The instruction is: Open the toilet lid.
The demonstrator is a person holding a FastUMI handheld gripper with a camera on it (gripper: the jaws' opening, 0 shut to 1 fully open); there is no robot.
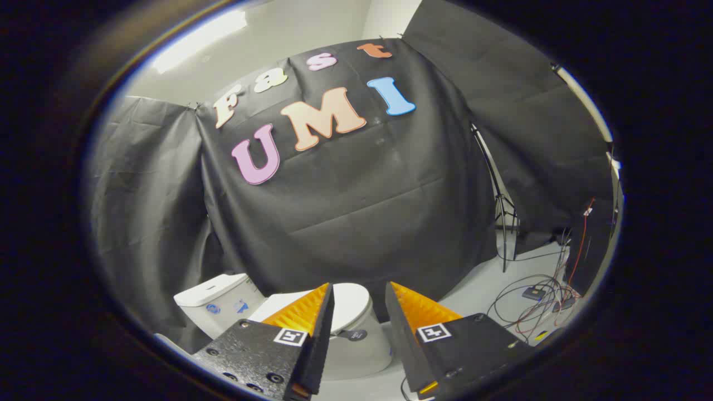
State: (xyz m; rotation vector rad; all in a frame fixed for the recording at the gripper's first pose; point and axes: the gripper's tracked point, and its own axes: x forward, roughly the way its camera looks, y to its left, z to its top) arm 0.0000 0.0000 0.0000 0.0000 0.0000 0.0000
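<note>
the tongs (359, 289) hang wide and empty above the closed toilet lid (351, 303), so drop to its front edge, away from the tank (214, 301), and hook underneath.

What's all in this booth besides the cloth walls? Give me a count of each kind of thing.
Toilets: 1, white toilet with its lid down, just beyond the open fingers
Light stands: 1, stand by the wall
Cable tangles: 1, cables on the floor
Small floor boxes: 1, box among the cables
Total: 4
</note>
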